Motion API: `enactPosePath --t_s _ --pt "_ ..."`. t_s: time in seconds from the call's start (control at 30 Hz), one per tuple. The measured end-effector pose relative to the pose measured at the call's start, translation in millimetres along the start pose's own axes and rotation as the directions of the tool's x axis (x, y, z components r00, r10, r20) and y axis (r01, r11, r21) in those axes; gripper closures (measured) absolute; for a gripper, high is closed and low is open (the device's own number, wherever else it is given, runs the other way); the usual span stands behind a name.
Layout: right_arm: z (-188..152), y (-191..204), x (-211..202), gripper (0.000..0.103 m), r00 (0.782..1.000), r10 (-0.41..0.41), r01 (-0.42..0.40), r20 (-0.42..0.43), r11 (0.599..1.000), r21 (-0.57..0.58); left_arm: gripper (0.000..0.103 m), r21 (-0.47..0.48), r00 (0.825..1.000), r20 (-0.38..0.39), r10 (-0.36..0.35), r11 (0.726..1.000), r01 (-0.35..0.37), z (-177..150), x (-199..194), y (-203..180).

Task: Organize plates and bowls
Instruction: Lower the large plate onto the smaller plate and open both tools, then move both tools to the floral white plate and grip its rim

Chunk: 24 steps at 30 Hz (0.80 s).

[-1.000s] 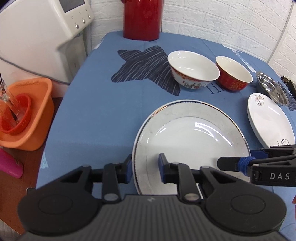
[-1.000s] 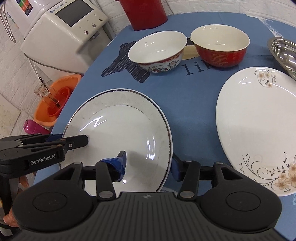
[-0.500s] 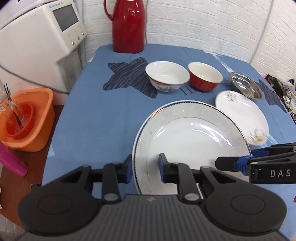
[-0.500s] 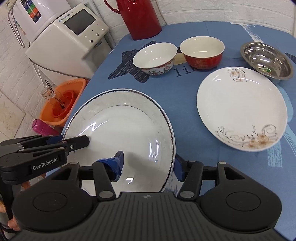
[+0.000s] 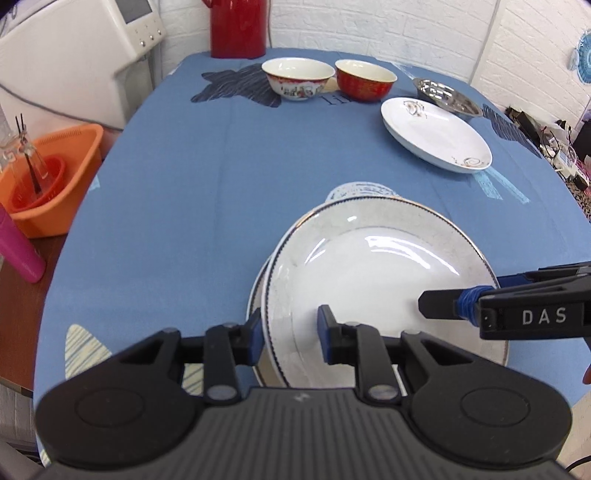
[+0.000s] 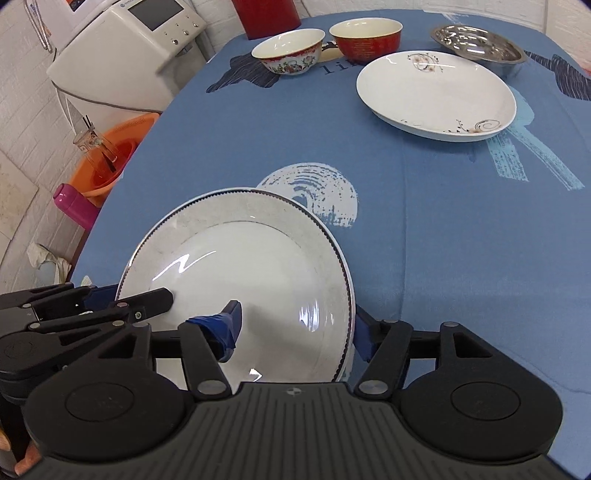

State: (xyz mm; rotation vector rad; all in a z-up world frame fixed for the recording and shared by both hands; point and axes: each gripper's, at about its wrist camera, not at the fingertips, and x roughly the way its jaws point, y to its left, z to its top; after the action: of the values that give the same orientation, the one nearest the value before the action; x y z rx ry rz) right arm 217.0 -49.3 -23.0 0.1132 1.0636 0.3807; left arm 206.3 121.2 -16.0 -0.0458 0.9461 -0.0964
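Both grippers clamp the grey-rimmed plate, left gripper (image 5: pixel 290 332) on its left rim, right gripper (image 6: pixel 295 328) on its right rim, at the near edge of the blue table (image 5: pixel 221 177). A second rim peeks out just beneath, so lower level, seat it squarely, then release both sides together. Farther right waits the floral plate (image 5: pixel 436 136); beyond, two bowls (image 5: pixel 328 79).

red flask (image 5: pixel 238 27) top cut off, lower plate (image 5: pixel 258 295) mostly hidden

White silver-rimmed plate (image 5: pixel 373 273) atop matching plate (image 5: pixel 258 295), floral plate (image 5: pixel 436 134), two bowls (image 5: pixel 297 77) beyond
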Motion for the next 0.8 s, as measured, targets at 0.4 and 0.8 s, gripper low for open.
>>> enactPosePath --t_s 0.4,0.8 --pt "-6 5 5 0.054 1.000 -0.013 0.013 -0.011 0.999 -0.047 0.053 -0.026 0.993 0.084 -0.080 0.996 0.083 -20 -8 4" --pt "3 4 3 0.055 0.999 -0.024 0.026 0.021 0.998 -0.064 0.042 -0.099 0.972 0.048 -0.229 0.967 0.233 -18 -22 44"
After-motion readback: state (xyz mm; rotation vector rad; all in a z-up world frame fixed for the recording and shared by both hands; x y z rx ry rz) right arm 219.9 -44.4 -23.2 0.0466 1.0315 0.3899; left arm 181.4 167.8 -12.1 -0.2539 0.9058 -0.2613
